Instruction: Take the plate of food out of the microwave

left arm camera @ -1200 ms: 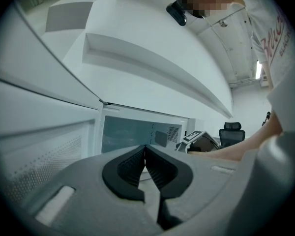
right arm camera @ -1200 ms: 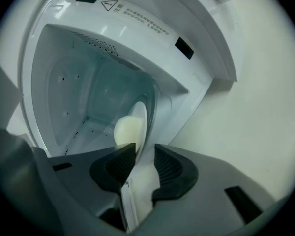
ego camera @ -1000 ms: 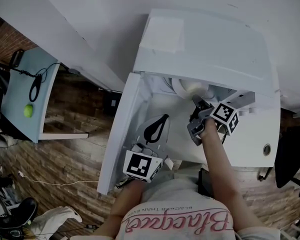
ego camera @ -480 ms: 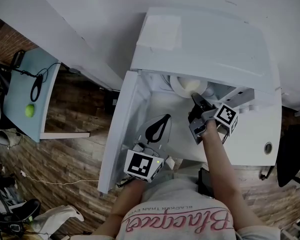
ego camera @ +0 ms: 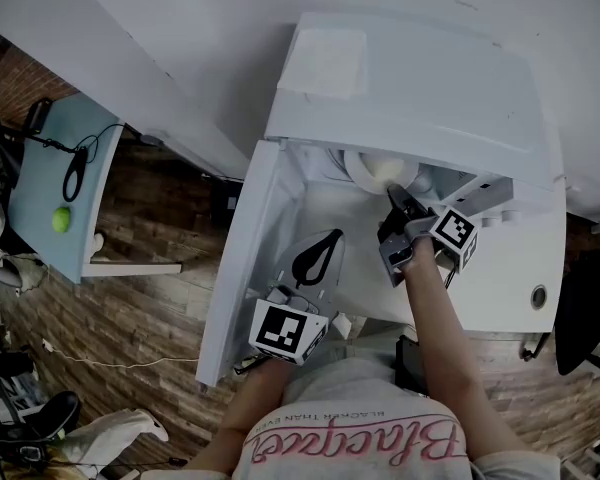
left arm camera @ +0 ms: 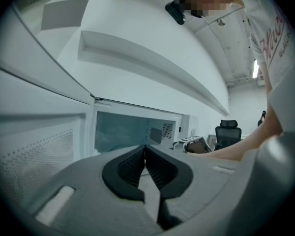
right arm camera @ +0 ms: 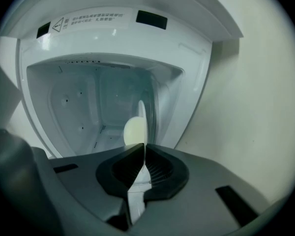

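The white microwave (ego camera: pixel 420 88) stands open, its door (ego camera: pixel 242 268) swung out to the left. A white plate (ego camera: pixel 365 171) with a pale lump of food (ego camera: pixel 387 173) sits at the cavity's mouth. My right gripper (ego camera: pixel 395 198) reaches into the opening, shut on the plate's near rim. In the right gripper view the plate (right arm camera: pixel 143 119) shows edge-on between the closed pads of that gripper (right arm camera: pixel 144 157), with the food (right arm camera: pixel 133 131) just beyond. My left gripper (ego camera: pixel 316 256) hovers by the door's inner face, shut and empty. The left gripper view shows this gripper (left arm camera: pixel 145 154) with its pads together.
A white sheet (ego camera: pixel 325 63) lies on the microwave's top. The white counter (ego camera: pixel 500 278) under the microwave has a round hole (ego camera: pixel 537 295) at the right. Far left stands a blue table (ego camera: pixel 50 183) with a green ball (ego camera: pixel 60 220) and a black cable. A black chair (ego camera: pixel 580 308) is at the right.
The right gripper has rolled slightly at the cavity mouth and its jaws have come together on the plate's rim. The left gripper has stayed where it was.
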### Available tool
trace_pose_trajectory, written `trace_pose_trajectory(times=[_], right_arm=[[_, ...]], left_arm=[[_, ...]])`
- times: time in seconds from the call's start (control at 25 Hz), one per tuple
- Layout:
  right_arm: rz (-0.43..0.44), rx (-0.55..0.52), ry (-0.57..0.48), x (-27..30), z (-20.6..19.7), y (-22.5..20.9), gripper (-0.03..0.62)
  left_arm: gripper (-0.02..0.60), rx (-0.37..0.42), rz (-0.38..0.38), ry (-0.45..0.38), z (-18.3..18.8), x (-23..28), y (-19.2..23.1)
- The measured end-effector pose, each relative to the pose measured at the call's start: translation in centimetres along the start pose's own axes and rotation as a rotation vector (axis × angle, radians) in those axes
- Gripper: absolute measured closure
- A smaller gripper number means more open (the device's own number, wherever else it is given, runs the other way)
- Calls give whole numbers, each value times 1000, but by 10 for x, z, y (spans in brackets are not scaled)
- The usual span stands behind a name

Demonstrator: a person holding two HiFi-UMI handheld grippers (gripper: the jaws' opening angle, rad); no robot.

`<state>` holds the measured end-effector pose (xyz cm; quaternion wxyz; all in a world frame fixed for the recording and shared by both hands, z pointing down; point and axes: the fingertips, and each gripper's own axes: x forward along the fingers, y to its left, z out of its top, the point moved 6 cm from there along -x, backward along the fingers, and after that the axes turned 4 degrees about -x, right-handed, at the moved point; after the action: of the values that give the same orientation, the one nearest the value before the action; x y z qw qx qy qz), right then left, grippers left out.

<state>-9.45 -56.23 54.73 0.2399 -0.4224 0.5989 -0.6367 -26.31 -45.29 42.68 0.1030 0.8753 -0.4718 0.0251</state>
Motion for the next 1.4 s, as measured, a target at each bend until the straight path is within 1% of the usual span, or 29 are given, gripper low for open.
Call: trace_pose_trajectory(times=[0.2, 0.44, 0.56, 0.76, 0.92, 1.12, 1.24, 1.4], right_arm=[[64, -24, -15, -4, 0, 0, 577], [111, -26, -38, -11, -3, 0, 576], [126, -22, -46, -15, -5, 0, 576], [152, -25, -60, -22, -10, -3, 576], [171, -42, -76, -28, -14, -4, 576], [226, -48, -103, -36, -18, -2, 576], [254, -46, -112, -40, -20, 3, 576], [255, -57, -113, -45, -25, 6, 576]], left_arm=[[574, -8, -9, -2, -1, -3, 0], [574, -4, -24, 0, -1, -7, -2], [574, -11, -32, 0, -1, -10, -5], [574, -1, -51, 3, -3, -13, -9], [574, 0, -64, 14, -4, -17, -12], [574, 21, -86, 8, -5, -21, -14], [575, 17, -95, 7, -4, -23, -15], [574, 16, -108, 6, -5, -26, -16]])
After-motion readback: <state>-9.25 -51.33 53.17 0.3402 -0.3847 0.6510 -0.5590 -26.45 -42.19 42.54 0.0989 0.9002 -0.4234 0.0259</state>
